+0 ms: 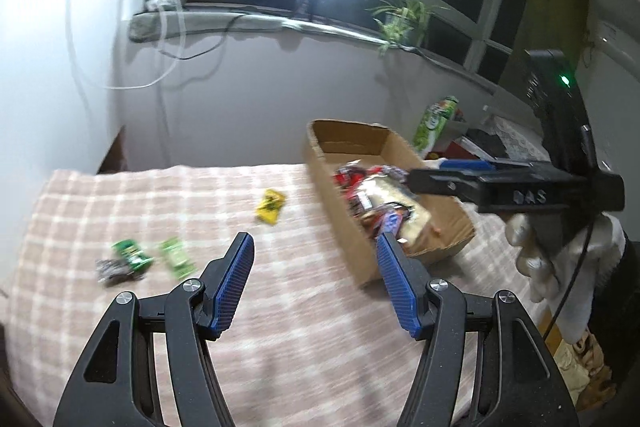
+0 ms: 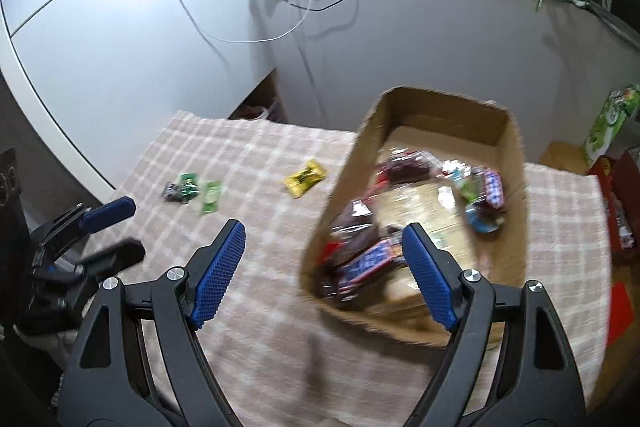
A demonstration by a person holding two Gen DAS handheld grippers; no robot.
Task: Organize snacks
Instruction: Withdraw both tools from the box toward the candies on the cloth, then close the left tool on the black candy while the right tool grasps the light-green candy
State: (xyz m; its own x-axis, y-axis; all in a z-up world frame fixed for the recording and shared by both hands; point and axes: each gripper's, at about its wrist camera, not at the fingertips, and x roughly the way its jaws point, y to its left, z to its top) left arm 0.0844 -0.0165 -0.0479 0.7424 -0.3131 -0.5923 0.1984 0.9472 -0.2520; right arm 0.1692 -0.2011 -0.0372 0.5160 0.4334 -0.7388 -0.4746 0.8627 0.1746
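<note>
Across the checked pink-and-white cloth [image 1: 168, 195] that covers the tabletop, the loose snacks lie toward the left: a small dark wrapper [image 1: 114, 269] touching a green packet [image 1: 132, 255], then a second, paler green packet [image 1: 176, 258] just beside them. Further toward the middle and a little farther back sits a yellow packet [image 1: 271, 206], on its own and well apart from the green ones. The left tool [image 1: 316, 277] hangs above the cloth in the middle foreground with its blue-padded jaws spread wide and nothing between them; the pictures are blurred, so the print on the wrappers cannot be read. To the right of the yellow packet stands an open cardboard box [image 1: 344, 135], its long side running away from the camera, with a heap of mixed snack wrappers [image 1: 376, 195] in red, blue and silver inside it. In the right wrist view the right tool [image 2: 324, 267] hovers over the near end of that box, its jaws also standing wide and empty, one finger over the cloth and the other over the box's contents. At the far right of the left wrist view, a white-gloved hand [image 1: 560, 259] grips the right tool's black body. Behind the box, near the wall, a green carton [image 1: 434, 123] stands upright, and a potted plant [image 1: 404, 19] sits on the windowsill above it.
</note>
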